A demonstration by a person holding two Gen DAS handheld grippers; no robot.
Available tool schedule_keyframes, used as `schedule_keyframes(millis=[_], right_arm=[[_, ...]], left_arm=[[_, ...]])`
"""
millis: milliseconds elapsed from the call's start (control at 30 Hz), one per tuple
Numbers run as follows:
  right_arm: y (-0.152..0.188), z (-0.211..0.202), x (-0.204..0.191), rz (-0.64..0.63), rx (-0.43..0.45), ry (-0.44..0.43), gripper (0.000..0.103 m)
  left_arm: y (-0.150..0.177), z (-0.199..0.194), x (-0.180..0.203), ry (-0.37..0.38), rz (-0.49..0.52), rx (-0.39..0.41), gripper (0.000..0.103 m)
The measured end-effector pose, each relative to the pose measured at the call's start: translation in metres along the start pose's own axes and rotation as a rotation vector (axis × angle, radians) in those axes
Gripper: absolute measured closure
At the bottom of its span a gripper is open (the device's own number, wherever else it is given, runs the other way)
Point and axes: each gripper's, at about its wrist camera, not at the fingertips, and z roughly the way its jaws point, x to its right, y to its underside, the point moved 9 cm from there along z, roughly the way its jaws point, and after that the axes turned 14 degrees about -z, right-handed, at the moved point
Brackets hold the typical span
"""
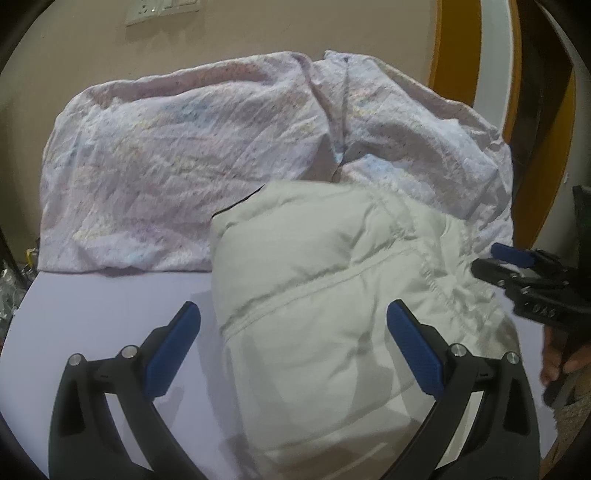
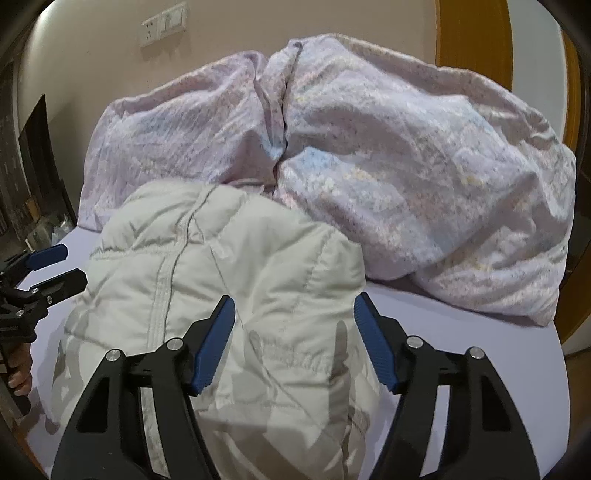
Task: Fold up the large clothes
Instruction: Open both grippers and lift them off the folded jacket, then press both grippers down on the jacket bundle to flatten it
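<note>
my left gripper (image 1: 293, 317) hangs over the near left part of the pale grey puffer jacket (image 1: 332, 302), jaws spread wide and nothing between the blue pads (image 1: 173, 347), one pad over bare lilac sheet (image 1: 110, 306) and the other above the quilted fabric; the jacket lies bundled on the bed in front of me, its far edge pushed up against the big crumpled floral duvet (image 1: 184, 158) that fills the back of the bed along the beige wall (image 1: 92, 48), where a white switch plate (image 1: 162, 11) sits high up; from this side i catch my right gripper (image 1: 509, 262) coming in at the jacket's right edge, seen side-on, and here i can't tell how far it's spread, with a bit of my hand (image 1: 561, 362) behind it; over in the right wrist view that gripper (image 2: 294, 321) shows plainly, jaws wide apart, nothing pinched, hovering above the jacket (image 2: 229, 280) near a long stitched seam, and only this view shows the printed lettering on the fabric under the pads, too blurred to read; this view also picks up my left gripper (image 2: 55, 269) at the jacket's left edge, fingers parted, plus the duvet (image 2: 406, 166) bulging higher on the right and an orange door frame (image 2: 465, 37) behind it
</note>
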Motion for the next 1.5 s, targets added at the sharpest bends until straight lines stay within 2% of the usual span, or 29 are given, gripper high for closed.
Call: schedule_keyframes(millis=[33, 167, 233, 400, 633, 1167, 1300, 1500], right_arm=[[-0.001, 0.001, -0.001, -0.005, 0.003, 0.0, 0.035], [0.002, 0.014, -0.007, -0.036, -0.021, -0.007, 0.055], [0.007, 0.027, -0.007, -0.037, -0.043, -0.008, 0.057], [0.018, 0.049, -0.014, -0.085, -0.063, 0.006, 0.057], [0.027, 0.077, -0.011, 0.001, -0.058, -0.069, 0.056], [0.039, 0.095, -0.011, 0.033, -0.016, -0.087, 0.055], [0.037, 0.082, -0.01, 0.015, -0.022, -0.066, 0.054], [0.05, 0.025, -0.009, 0.083, 0.021, -0.147, 0.055]], left_arm=[[-0.002, 0.001, 0.003, 0.009, 0.001, 0.003, 0.003], [-0.009, 0.017, 0.015, 0.007, 0.028, 0.002, 0.003], [-0.007, 0.032, 0.018, -0.008, 0.044, -0.014, 0.003], [-0.001, 0.055, 0.014, -0.029, 0.082, -0.006, 0.002], [0.003, 0.072, 0.007, -0.039, 0.083, -0.018, 0.002], [0.012, 0.09, 0.003, -0.087, 0.1, 0.009, 0.002], [0.012, 0.078, 0.003, -0.092, 0.113, 0.023, 0.002], [0.023, 0.044, -0.007, -0.002, 0.046, -0.03, 0.002]])
